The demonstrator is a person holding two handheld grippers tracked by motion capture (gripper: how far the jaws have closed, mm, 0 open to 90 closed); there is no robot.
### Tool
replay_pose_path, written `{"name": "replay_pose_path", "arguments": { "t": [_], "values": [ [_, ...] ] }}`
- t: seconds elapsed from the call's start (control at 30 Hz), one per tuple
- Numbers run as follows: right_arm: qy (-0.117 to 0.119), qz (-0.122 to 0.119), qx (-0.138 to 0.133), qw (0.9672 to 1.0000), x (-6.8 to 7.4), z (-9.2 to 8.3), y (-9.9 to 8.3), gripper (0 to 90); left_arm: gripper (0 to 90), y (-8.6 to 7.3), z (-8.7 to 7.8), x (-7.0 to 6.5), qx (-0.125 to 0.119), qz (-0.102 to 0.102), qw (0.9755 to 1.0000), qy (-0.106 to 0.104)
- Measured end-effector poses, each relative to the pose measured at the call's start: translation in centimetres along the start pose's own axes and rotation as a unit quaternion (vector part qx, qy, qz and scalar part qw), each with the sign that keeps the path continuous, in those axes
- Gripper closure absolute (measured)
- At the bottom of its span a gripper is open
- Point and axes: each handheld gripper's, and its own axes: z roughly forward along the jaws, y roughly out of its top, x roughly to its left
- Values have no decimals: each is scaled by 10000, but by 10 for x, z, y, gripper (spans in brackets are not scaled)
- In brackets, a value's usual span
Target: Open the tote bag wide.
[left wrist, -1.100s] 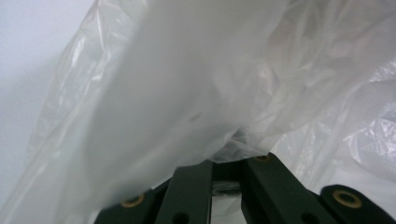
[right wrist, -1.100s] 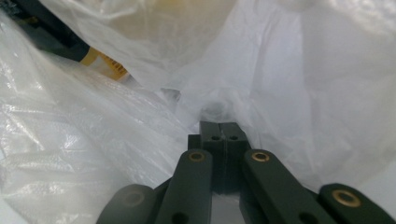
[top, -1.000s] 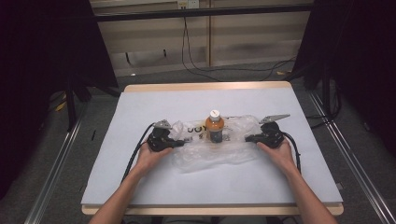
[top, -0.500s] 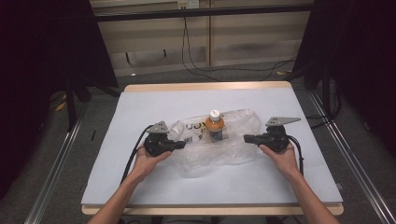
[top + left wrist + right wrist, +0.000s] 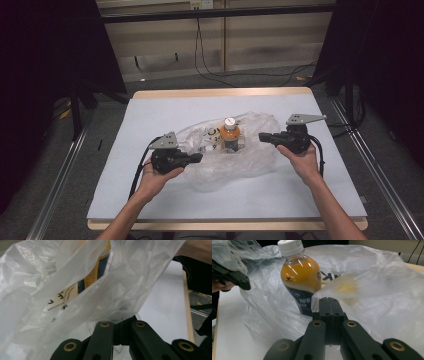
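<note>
At mid-bench, on the white sheet covering the bench (image 5: 150,200), a clear plastic bag (image 5: 250,160) lies crumpled and partly lifted, with an orange drink bottle (image 5: 230,134) standing upright inside it. White cap on top, dark label around the lower half. Printed lettering shows through the bag film just left of the bottle.

Left hand-held gripper (image 5: 197,157): at the bag's near-left edge, jaws pressed together, pinching the bag film; in the left gripper view (image 5: 121,323) the film rises straight from the closed jaw tips, with the bottle's label visible through it. Left hand (image 5: 159,172) wraps the body; cable trails toward the near-left.

Right hand-held gripper (image 5: 264,136): at the bag's right edge, jaws pressed together, pinching a fold of the bag; right gripper view (image 5: 328,300) shows the film caught at the closed tips and the bottle just beyond, slightly left. Right hand (image 5: 300,157) holds it from the near side.

Both grippers sit on opposite sides of the bottle, bag stretched between them.
</note>
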Motion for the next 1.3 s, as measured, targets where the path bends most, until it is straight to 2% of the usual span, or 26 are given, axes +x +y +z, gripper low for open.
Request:
{"name": "replay_pose_path", "arguments": {
  "t": [0.13, 0.2, 0.3, 0.37, 0.4, 0.47, 0.5, 0.57, 0.6, 0.63, 0.67, 0.7, 0.73, 0.77, 0.83, 0.9, 0.93, 0.97, 1.0, 1.1, 1.13, 1.17, 1.2, 1.23, 1.27, 1.3],
  "values": [
    [110, -61, -19, 9999, 6, 8, 5, 900, 900, -3, -9, -5, -171, -56, 9998, -109],
    [145, -93, -6, 9999, 10, 12, 10, 900, 900, -1, -11, -6, -223, -1, 9997, -68],
    [117, -145, 14, 9998, 9, 14, 19, 900, 900, 7, -8, -12, -110, 79, 9999, 53],
    [83, -196, 60, 9998, 7, 18, 28, 900, 900, 14, -2, -17, -81, 189, 9998, 27],
    [92, -193, 86, 9997, 6, 20, 32, 900, 900, 19, 2, -20, 32, 253, 9996, 88],
    [89, -248, 200, 9995, 3, 27, 41, 900, 900, 23, 7, -23, 69, 310, 9994, 95],
    [110, -278, 286, 9991, 2, 32, 46, 900, 900, 32, 17, -26, 238, 438, 9986, 153],
    [98, -385, 436, 9983, 1, 39, 53, 900, 900, 40, 28, -26, 462, 504, 9976, 125],
    [119, -395, 524, 9978, 0, 43, 57, 900, 900, 44, 33, -27, 560, 565, 9965, 244],
    [118, -426, 648, 9969, -1, 48, 61, 900, 900, 48, 39, -26, 668, 604, 9957, 224],
    [92, -466, 775, 9959, -3, 53, 64, 900, 900, 52, 45, -23, 882, 598, 9941, 213],
    [112, -446, 906, 9948, -6, 58, 66, 900, 900, 52, 45, -23, 882, 598, 9941, 213],
    [177, -461, 1081, 9929, -9, 64, 68, 900, 900, 56, 60, -17, 1094, 615, 9914, 365],
    [147, -501, 1218, 9912, -11, 69, 69, 900, 900, 56, 65, -15, 1099, 534, 9917, 392],
    [227, -475, 1395, 9888, -15, 78, 67, 900, 900, 56, 76, -8, 1265, 593, 9886, 564],
    [260, -389, 1625, 9856, -20, 86, 62, 900, 900, 53, 87, -2, 1400, 505, 9866, 668],
    [203, -443, 1820, 9821, -22, 91, 58, 900, 900, 52, 92, 2, 1580, 526, 9834, 716],
    [157, -507, 2041, 9775, -25, 96, 55, 900, 900, 50, 98, 5, 1768, 529, 9803, 705],
    [214, -468, 2192, 9743, -28, 100, 51, 900, 900, 47, 102, 8, 1814, 507, 9798, 676],
    [266, -360, 2482, 9677, -34, 111, 42, 900, 900, 39, 111, 8, 2030, 555, 9758, 585],
    [251, -325, 2579, 9653, -35, 115, 40, 900, 900, 37, 114, 6, 2063, 518, 9756, 553],
    [292, -313, 2688, 9623, -38, 119, 37, 900, 900, 35, 115, 5, 2152, 575, 9735, 514],
    [302, -287, 2767, 9601, -40, 122, 35, 900, 900, 33, 117, 3, 2190, 576, 9730, 449],
    [330, -253, 2841, 9579, -42, 124, 34, 900, 900, 31, 119, 1, 2298, 636, 9704, 390],
    [333, -204, 2945, 9549, -43, 128, 32, 900, 900, 29, 120, 0, 2335, 702, 9692, 360],
    [333, -204, 2945, 9549, -43, 128, 32, 900, 900, 29, 120, 0, 2335, 702, 9692, 360]
  ]
}}
